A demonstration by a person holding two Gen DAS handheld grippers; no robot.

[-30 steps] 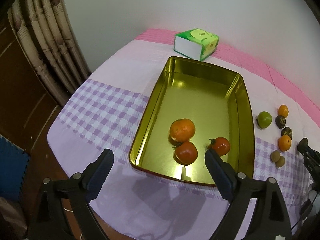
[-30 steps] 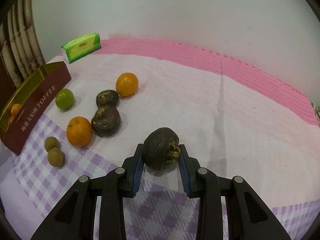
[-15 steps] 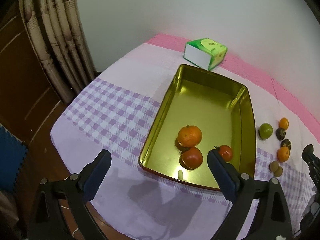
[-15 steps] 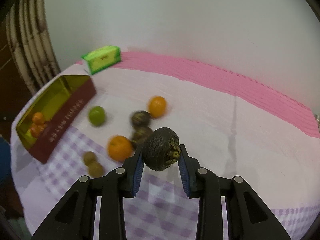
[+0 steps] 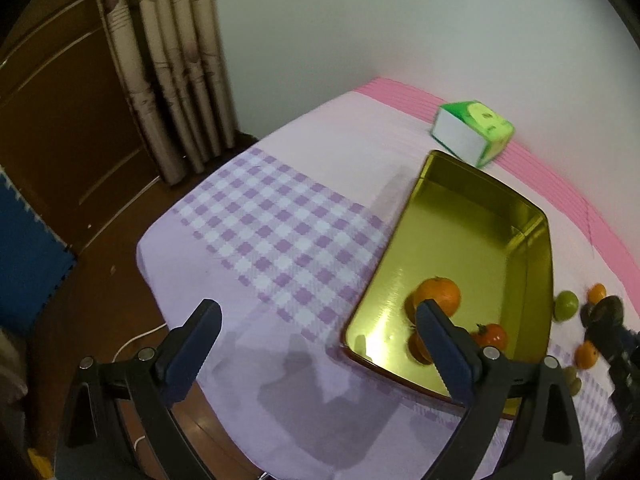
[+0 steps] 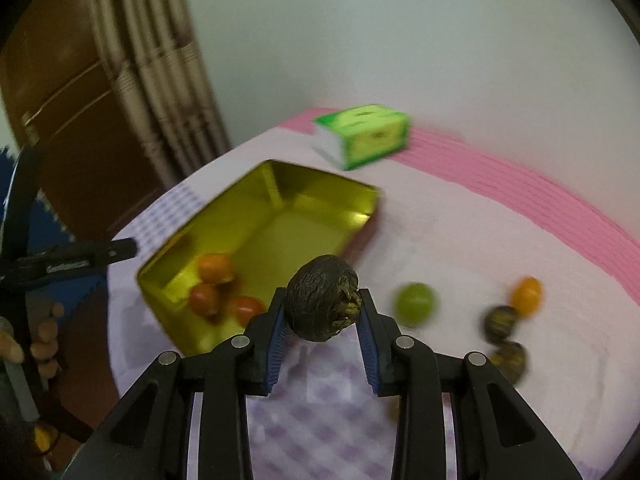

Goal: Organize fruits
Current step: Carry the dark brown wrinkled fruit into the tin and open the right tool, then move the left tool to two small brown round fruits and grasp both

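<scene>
My right gripper [image 6: 322, 322] is shut on a dark wrinkled fruit [image 6: 322, 309] and holds it in the air beside the near right corner of the gold tin tray [image 6: 280, 216]. The tray holds an orange [image 6: 215, 268] and two red tomatoes [image 6: 205, 298]. My left gripper [image 5: 320, 344] is open and empty, above the table's front left edge, left of the tray [image 5: 472, 240]. Loose on the cloth to the right lie a green lime [image 6: 414, 303], a small orange [image 6: 527, 294] and two dark fruits [image 6: 501, 322].
A green tissue box [image 5: 472, 132] lies behind the tray near the pink strip of the cloth. A curtain [image 5: 168, 64] and a brown door stand left of the table. The table edge [image 5: 160, 280] drops to the floor at the left.
My right gripper has lifted the dark fruit off the cloth and swung left toward the tray. My left gripper has drawn back and to the left, away from the tray.
</scene>
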